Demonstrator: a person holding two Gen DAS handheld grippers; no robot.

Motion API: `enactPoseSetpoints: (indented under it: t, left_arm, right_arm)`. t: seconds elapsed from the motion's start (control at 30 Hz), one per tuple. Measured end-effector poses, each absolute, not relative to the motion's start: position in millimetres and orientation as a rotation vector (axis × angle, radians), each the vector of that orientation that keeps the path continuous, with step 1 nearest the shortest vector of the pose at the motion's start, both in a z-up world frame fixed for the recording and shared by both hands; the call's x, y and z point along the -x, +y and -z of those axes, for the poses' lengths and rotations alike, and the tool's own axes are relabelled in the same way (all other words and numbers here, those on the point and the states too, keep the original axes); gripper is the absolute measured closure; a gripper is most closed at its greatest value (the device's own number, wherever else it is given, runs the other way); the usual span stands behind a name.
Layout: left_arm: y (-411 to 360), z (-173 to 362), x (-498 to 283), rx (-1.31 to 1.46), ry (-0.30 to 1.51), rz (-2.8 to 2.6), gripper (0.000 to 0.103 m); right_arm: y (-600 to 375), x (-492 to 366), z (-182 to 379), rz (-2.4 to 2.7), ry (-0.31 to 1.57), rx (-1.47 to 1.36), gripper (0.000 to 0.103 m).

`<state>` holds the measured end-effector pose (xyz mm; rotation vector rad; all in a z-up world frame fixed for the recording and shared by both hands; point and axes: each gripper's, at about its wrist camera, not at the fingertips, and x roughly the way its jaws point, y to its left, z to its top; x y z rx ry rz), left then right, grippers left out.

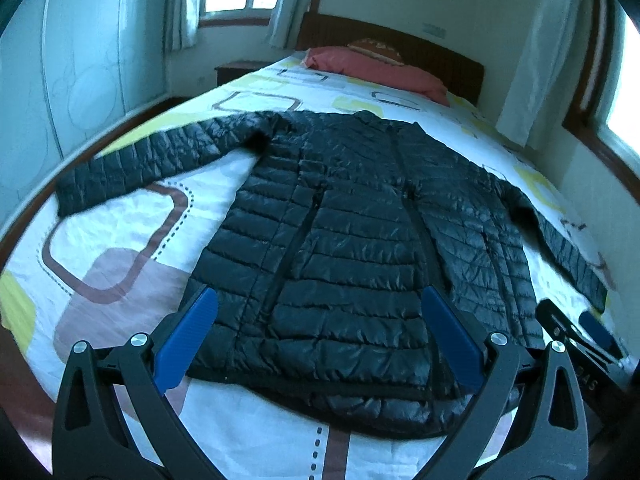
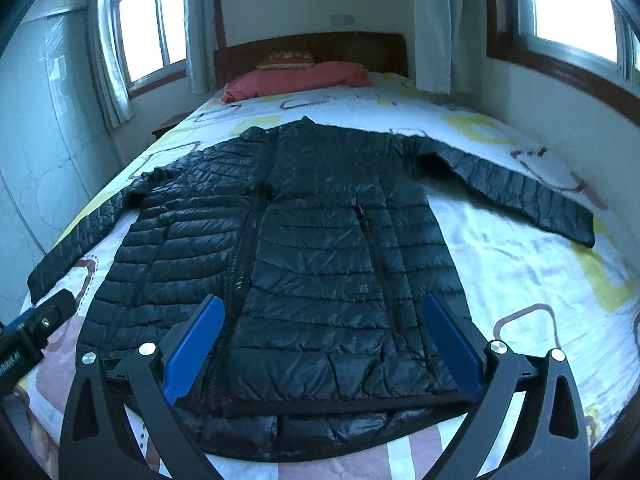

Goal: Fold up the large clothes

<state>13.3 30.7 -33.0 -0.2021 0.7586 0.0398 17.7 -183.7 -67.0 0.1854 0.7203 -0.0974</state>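
A black quilted jacket (image 1: 340, 248) lies flat and face up on the patterned bed (image 1: 120, 232), its collar at twelve o'clock toward the red pillow (image 1: 380, 68), sleeves spread to nine and three o'clock, and its hem at six o'clock just ahead of me. My left claw (image 1: 320, 340) and my right claw (image 2: 324, 340) both hover over the hem with blue fingers (image 2: 196, 340) spread wide, holding nothing. I judge the glossy, puffy shell may slip from a shallow pinch, and the loose front panels along the zip could shift apart, so a fold might come out crooked or spring back open.
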Motion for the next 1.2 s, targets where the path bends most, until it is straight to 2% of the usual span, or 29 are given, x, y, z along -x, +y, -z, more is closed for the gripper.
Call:
enactPoseSetpoints:
  t: [0.3,0.5,0.67,0.83,0.87,0.9,0.97,1.2]
  left_arm:
    - [80.8,47.7,-53.0,0.312,0.790,-0.126,0.002]
    - [126.6,50.4,-83.9,0.366,0.780,-0.234,0.002]
    - [171.2,64.8,-103.4,0.439,0.781,-0.349,0.002]
    - [214.7,95.4,-112.0,0.506,0.813,-0.469,0.002]
    - [221.5,100.9,-110.5,0.515,0.811,-0.494,0.002]
    - [229.5,107.2,-109.4,0.523,0.809,-0.525,0.002]
    - [236.6,114.9,-106.6,0.532,0.805,-0.552,0.002]
    - [248.8,138.2,-99.2,0.567,0.768,-0.604,0.002]
  right_arm:
    - [-227.8,-44.5,78.9,0.160,0.751,-0.269,0.005]
    - [-290.5,-61.9,73.1,0.245,0.716,-0.364,0.005]
    - [-372.9,-65.0,82.3,0.339,0.647,-0.552,0.005]
    - [-454.7,-63.3,116.6,0.434,0.591,-0.764,0.006]
    - [-467.1,-62.8,123.2,0.452,0.585,-0.793,0.012]
    - [-476.5,-61.8,128.6,0.461,0.579,-0.814,0.029]
    - [-504.6,-59.4,146.8,0.482,0.570,-0.898,0.043]
    - [-561.2,-49.4,188.5,0.474,0.430,-1.151,0.038]
